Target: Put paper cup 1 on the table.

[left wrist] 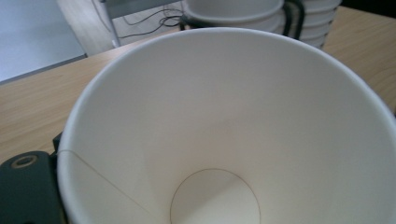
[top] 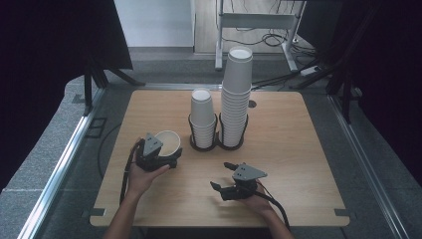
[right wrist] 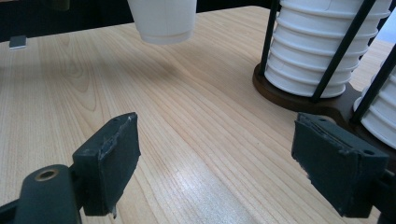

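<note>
A white paper cup [top: 168, 143] hangs above the table's left side, tilted with its mouth toward the person, and my left gripper [top: 164, 153] is shut on it. The left gripper view looks straight into the cup's [left wrist: 224, 135] empty inside. Its base [right wrist: 162, 21] shows lifted off the wood in the right gripper view. My right gripper [top: 222, 175] stands open near the front of the table with nothing between its pads [right wrist: 109, 161]. Two stacks of cups stand in a dark holder [top: 217, 145]: a short stack [top: 202, 117] and a tall stack [top: 236, 94].
The wooden table [top: 298, 149] has bare wood at its right side and front. The holder's black rods [right wrist: 341, 51] and ribbed cups [right wrist: 317, 56] stand close ahead of the right gripper. Beyond the table are a metal frame [top: 256, 22] and cables on the floor.
</note>
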Available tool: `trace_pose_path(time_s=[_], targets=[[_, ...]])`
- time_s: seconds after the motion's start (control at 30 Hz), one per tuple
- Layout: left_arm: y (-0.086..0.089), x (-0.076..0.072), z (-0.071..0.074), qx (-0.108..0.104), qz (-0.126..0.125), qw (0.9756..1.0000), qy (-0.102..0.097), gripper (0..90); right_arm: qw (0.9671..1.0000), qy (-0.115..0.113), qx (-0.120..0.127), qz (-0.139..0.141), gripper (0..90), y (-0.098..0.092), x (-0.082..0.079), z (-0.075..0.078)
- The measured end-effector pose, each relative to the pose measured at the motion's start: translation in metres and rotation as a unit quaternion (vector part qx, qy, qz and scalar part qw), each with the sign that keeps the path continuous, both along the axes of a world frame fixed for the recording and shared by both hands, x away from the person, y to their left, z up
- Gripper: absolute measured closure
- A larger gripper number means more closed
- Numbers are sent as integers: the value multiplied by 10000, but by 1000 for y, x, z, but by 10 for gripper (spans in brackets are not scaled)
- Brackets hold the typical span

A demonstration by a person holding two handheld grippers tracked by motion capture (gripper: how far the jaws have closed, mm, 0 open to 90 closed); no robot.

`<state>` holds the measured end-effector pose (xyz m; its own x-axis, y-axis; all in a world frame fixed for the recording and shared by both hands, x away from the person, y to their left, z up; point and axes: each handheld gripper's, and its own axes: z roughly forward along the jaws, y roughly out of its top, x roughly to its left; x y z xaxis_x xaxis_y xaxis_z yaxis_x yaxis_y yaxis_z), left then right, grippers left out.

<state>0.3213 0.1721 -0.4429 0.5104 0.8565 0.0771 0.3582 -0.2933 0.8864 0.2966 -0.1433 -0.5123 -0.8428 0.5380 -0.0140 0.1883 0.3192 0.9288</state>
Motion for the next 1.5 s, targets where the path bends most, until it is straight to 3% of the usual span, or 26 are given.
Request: trace_pose_path(time_s=[0.1,0.2,0.33,0.7,0.87,1.03,1.33,1.43,1.5], targets=[[8,3,-3,220,232,9995,-30,117,10000,1,-23,12,153,0,-1,0],[16,7,-7,204,349,9992,37,116,10000,4,-24,27,155,0,-1,1],[24,12,-14,348,583,9976,97,115,10000,16,-55,29,155,1,-1,0],[37,20,-27,429,848,9949,331,111,9999,24,-94,34,158,2,-1,-1],[37,22,-31,435,817,9948,416,108,9999,20,-101,37,157,2,-1,-1],[37,23,-35,286,771,9953,515,104,9999,6,-115,37,158,2,-1,-1],[37,24,-37,243,756,9955,526,93,10000,1,-97,24,157,1,-1,0],[37,24,-36,131,766,9956,531,8,9999,-2,-107,31,158,2,-1,0],[38,23,-35,106,790,9953,545,0,9999,4,-103,24,158,1,-1,0]])
